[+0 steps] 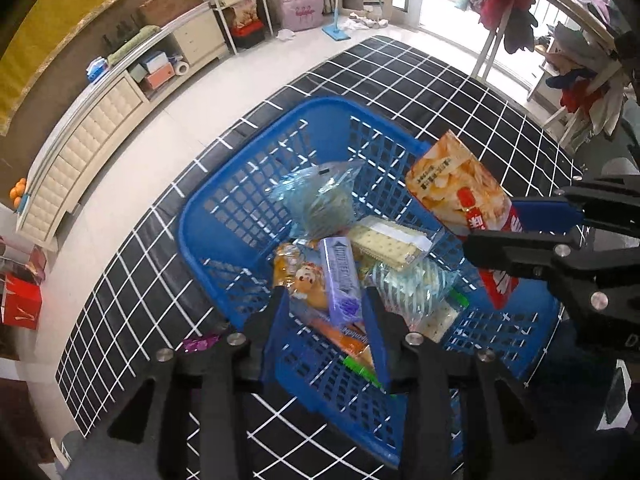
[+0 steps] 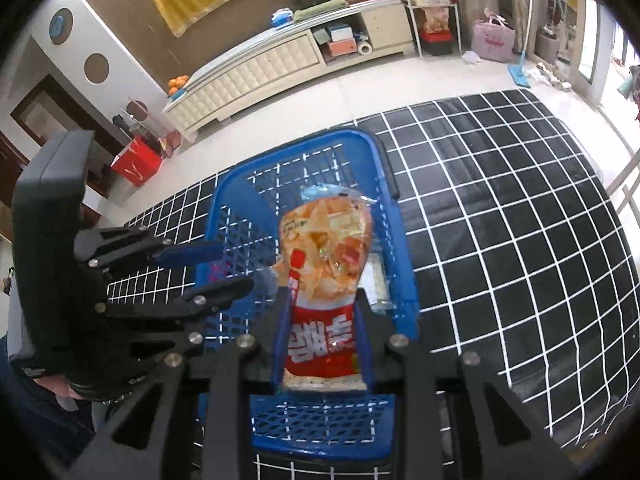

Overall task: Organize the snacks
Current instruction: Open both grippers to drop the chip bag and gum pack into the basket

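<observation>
A blue plastic basket (image 1: 320,103) (image 2: 362,136) stands on a black mat with a white grid (image 1: 440,80). In it lie a purple bar pack (image 1: 340,276), an orange cartoon pack (image 1: 304,284), a cracker pack (image 1: 388,240), a clear bag of green snack (image 1: 320,200) and a striped clear bag (image 1: 412,288). My left gripper (image 1: 326,300) (image 2: 234,268) points down into the basket, open, with the purple and orange packs between its fingers. My right gripper (image 2: 322,308) (image 1: 496,226) is shut on the lower end of an orange and red chip bag (image 2: 324,248) (image 1: 456,188), held over the basket's right side.
A purple wrapper (image 1: 200,344) lies on the mat left of the basket. Beyond the mat is white tile floor, a long cream cabinet (image 2: 256,68) and a red bag (image 2: 138,164). A clothes rack (image 1: 560,40) stands at the far right.
</observation>
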Demonstrator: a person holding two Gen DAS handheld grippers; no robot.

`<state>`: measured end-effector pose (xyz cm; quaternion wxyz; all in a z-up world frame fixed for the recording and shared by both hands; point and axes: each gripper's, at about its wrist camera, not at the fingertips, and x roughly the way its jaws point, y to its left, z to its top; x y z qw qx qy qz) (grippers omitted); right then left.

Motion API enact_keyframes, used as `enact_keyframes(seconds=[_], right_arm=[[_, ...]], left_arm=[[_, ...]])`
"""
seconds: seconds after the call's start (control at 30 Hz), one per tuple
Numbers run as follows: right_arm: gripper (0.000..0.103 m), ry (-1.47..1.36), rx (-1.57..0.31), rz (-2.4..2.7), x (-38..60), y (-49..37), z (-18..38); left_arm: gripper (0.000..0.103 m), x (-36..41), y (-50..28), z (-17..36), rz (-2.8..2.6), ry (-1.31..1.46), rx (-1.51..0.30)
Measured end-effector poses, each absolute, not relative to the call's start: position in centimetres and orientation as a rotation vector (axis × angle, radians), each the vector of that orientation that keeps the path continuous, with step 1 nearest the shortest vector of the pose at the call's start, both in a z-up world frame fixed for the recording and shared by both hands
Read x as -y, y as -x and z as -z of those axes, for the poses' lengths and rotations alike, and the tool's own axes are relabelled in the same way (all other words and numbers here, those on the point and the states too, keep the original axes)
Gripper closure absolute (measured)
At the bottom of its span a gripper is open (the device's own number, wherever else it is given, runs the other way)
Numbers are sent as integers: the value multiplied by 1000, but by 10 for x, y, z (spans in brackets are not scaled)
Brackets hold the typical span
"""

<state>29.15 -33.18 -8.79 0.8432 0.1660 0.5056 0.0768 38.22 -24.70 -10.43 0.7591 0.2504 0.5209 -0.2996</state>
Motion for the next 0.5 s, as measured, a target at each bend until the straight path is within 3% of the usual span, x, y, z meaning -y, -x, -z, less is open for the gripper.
enact_keyframes(seconds=[0.5], right_arm=[[69, -304, -1143, -182, 295, -320, 102]], left_arm=[[64, 192, -393, 99, 577, -469, -1129]])
